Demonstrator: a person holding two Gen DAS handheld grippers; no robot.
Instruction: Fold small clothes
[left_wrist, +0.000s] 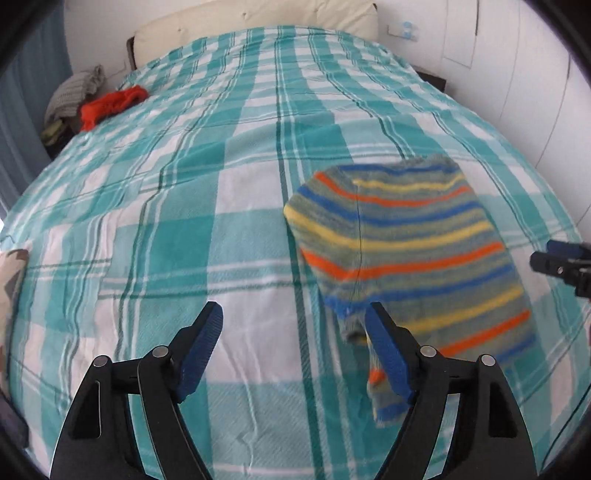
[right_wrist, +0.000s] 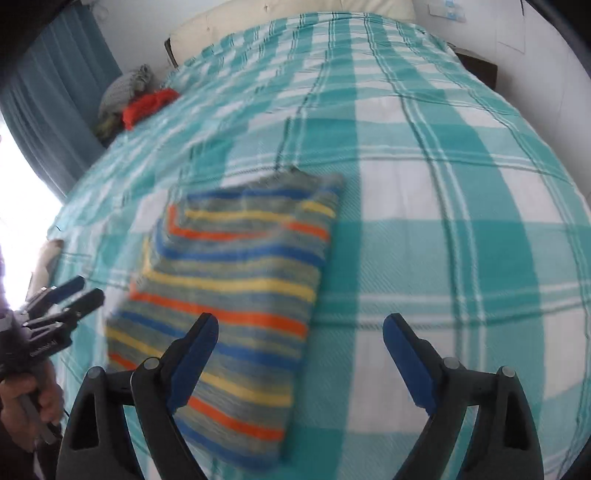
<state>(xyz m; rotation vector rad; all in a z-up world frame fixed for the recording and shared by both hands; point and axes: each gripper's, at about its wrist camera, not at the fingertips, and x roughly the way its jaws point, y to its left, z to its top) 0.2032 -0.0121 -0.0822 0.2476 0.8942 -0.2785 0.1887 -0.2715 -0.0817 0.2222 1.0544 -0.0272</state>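
A striped garment (left_wrist: 410, 243), grey with blue, yellow and orange bands, lies folded flat on the teal plaid bedspread (left_wrist: 184, 229). In the left wrist view it sits right of centre, and one narrow end trails down behind the right finger. My left gripper (left_wrist: 293, 314) is open and empty, just left of the garment's near edge. In the right wrist view the garment (right_wrist: 236, 295) lies left of centre. My right gripper (right_wrist: 299, 325) is open and empty above the garment's right edge. The left gripper (right_wrist: 79, 291) shows at the far left there, and the right gripper (left_wrist: 561, 258) shows at the far right in the left wrist view.
A red garment (left_wrist: 110, 103) and a grey knitted one (left_wrist: 74, 92) lie at the bed's far left corner. A cream headboard cushion (left_wrist: 258, 18) stands at the back. Blue curtains (right_wrist: 55, 92) hang on the left. A patterned cloth (left_wrist: 11, 273) shows at the left edge.
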